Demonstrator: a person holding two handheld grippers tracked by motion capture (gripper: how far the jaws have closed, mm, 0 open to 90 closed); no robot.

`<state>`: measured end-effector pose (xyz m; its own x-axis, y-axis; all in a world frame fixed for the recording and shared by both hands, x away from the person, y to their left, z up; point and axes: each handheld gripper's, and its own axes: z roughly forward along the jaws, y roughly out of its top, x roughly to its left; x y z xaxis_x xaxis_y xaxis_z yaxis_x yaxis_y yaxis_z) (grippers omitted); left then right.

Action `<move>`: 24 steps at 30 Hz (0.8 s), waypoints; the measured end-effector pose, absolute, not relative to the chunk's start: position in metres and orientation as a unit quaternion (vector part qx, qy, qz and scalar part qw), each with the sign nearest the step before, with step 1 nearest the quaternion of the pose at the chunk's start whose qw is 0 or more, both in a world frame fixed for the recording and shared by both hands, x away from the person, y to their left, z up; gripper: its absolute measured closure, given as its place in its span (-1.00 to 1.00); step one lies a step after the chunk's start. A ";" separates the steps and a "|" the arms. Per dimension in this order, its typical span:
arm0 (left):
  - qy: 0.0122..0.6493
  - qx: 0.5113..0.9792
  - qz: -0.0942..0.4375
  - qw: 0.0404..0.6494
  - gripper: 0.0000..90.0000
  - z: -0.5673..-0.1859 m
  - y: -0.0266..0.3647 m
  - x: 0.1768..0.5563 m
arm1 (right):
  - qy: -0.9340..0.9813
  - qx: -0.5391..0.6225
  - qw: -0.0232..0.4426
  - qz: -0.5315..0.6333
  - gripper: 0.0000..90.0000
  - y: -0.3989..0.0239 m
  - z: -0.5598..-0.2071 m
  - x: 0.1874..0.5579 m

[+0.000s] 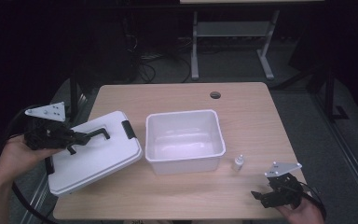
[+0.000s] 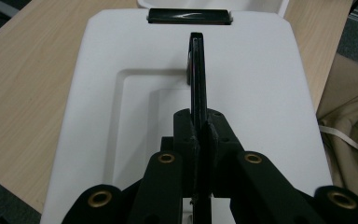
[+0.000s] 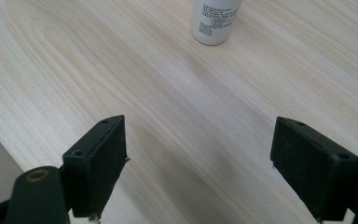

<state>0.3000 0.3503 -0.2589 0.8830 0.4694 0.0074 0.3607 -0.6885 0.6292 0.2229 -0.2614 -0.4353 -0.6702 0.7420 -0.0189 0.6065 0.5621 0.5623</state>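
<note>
- Evidently the left gripper (image 1: 81, 138), at the left of the high view, has its jaws clenched on the black handle (image 2: 198, 70) of the white lid (image 1: 93, 158); in the left gripper view the handle stands on edge, pinched between the two pads.
- That lid lies tilted at the lower left of the table (image 1: 242, 107), its right edge just beside the open white bin (image 1: 185, 140) at centre. It seems to be held by the handle so it can be carried as one piece, probably to or from the bin.
- A black latch (image 2: 189, 16) sits at the lid's far edge, at the top of the left gripper view.
- At the lower right of the high view, the right gripper (image 1: 261, 196) has its jaws spread wide with nothing between them, low over bare wood and aimed toward the small white bottle (image 1: 238, 163), which stands upright just right of the bin.
- Its wide gape would suit a grasp on the bottle; that is a guess.
- The bottle (image 3: 214, 21) carries a label of fine dark print, too small to read.
</note>
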 end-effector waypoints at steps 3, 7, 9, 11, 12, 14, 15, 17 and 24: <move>0.231 0.915 0.083 0.321 0.87 -0.264 0.355 0.299 | 0.875 0.386 0.126 0.264 -0.60 -0.261 -0.435 0.223; 0.233 0.914 0.081 0.321 0.87 -0.272 0.359 0.299 | 0.876 0.385 0.126 0.262 -0.60 -0.261 -0.436 0.224; 0.235 0.914 0.080 0.320 0.87 -0.275 0.359 0.299 | 0.876 0.384 0.127 0.262 -0.60 -0.261 -0.436 0.224; 0.238 0.915 0.080 0.316 0.87 -0.281 0.361 0.299 | 0.877 0.383 0.128 0.261 -0.60 -0.261 -0.436 0.224; 0.241 0.914 0.079 0.317 0.87 -0.284 0.361 0.299 | 0.877 0.383 0.128 0.261 -0.60 -0.261 -0.436 0.224; 0.243 0.914 0.077 0.316 0.87 -0.290 0.362 0.299 | 0.877 0.383 0.128 0.260 -0.60 -0.261 -0.436 0.224; 0.245 0.913 0.075 0.317 0.87 -0.293 0.362 0.299 | 0.877 0.383 0.128 0.260 -0.60 -0.261 -0.436 0.224; 0.249 0.912 0.071 0.317 0.87 -0.300 0.362 0.299 | 0.877 0.383 0.128 0.259 -0.60 -0.261 -0.436 0.223; 0.259 0.914 0.057 0.308 0.87 -0.321 0.363 0.303 | 0.878 0.383 0.128 0.258 -0.60 -0.260 -0.437 0.223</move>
<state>0.3026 0.3626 -0.3209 0.8594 0.5084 -0.0544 0.4377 -0.6767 0.5921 0.2234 -0.2604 -0.4368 -0.6736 0.7386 -0.0277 0.6062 0.5735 0.5510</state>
